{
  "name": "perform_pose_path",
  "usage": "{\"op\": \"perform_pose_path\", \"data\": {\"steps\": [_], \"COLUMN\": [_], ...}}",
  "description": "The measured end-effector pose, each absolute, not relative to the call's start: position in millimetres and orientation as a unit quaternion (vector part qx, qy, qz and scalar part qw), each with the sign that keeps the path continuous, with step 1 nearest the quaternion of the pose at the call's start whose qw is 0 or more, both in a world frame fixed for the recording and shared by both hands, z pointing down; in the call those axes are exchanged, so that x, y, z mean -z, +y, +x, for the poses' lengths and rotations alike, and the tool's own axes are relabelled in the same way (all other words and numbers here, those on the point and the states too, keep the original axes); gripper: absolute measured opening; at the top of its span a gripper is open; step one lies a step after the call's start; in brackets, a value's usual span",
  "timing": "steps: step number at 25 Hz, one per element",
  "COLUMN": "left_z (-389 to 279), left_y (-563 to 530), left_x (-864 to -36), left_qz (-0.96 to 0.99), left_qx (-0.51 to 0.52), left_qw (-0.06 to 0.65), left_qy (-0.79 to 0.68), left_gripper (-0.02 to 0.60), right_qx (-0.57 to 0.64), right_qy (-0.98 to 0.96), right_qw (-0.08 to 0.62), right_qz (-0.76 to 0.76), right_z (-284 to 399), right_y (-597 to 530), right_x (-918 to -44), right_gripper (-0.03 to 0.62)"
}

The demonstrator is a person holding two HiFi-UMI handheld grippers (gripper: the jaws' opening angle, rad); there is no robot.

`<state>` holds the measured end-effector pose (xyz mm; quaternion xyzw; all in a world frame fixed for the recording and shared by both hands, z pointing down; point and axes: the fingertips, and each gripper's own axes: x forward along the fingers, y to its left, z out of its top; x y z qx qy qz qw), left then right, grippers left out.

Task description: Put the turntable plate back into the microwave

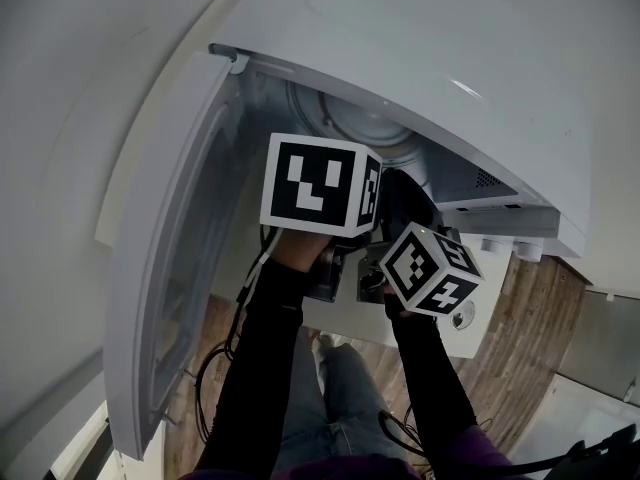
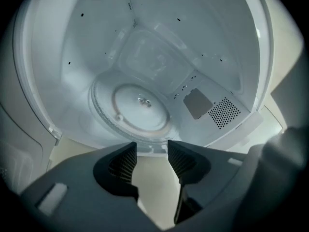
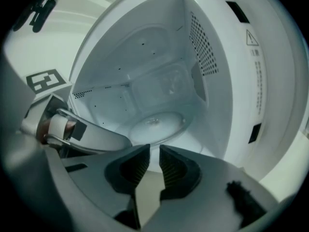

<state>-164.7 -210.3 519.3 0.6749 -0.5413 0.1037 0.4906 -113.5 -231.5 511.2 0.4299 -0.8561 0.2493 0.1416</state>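
The clear glass turntable plate (image 2: 140, 108) lies flat on the floor of the white microwave's cavity (image 2: 159, 28), centred over the hub. It also shows in the right gripper view as the plate (image 3: 157, 124). My left gripper (image 2: 150, 146) hovers at the cavity's front edge, just short of the plate's near rim, open with nothing between its ribbed pads. Beside it, my right gripper (image 3: 154, 151) points in from the right with a narrow gap between its pads and nothing in them. In the head view only the marker cubes (image 1: 320, 183) (image 1: 430, 268) show at the mouth.
The microwave door (image 1: 170, 288) hangs open at the left. A perforated vent (image 3: 203, 42) and a grey cover patch (image 2: 197, 103) sit on the cavity's right wall. The left gripper's body (image 3: 72, 129) reaches in close beside the right one. Wooden floor (image 1: 520, 328) lies below.
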Motion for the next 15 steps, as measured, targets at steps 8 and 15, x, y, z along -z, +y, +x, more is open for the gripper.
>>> {"op": "perform_pose_path", "data": {"steps": [8,15], "left_z": [-143,-143], "left_y": [-207,-207], "left_x": [-516,-498], "left_qz": [0.706,0.724], "left_qx": [-0.081,-0.044], "left_qw": [0.488,0.454], "left_qy": [-0.507,-0.518], "left_gripper": [0.192,0.133], "right_qx": [-0.23,-0.224], "right_qy": [-0.853,-0.852], "right_qw": [0.129,0.134], "right_qz": [0.45,0.455], "right_z": [-103,-99], "right_y": [-241,-243], "right_x": [-499,-499], "right_gripper": [0.066,0.066]}}
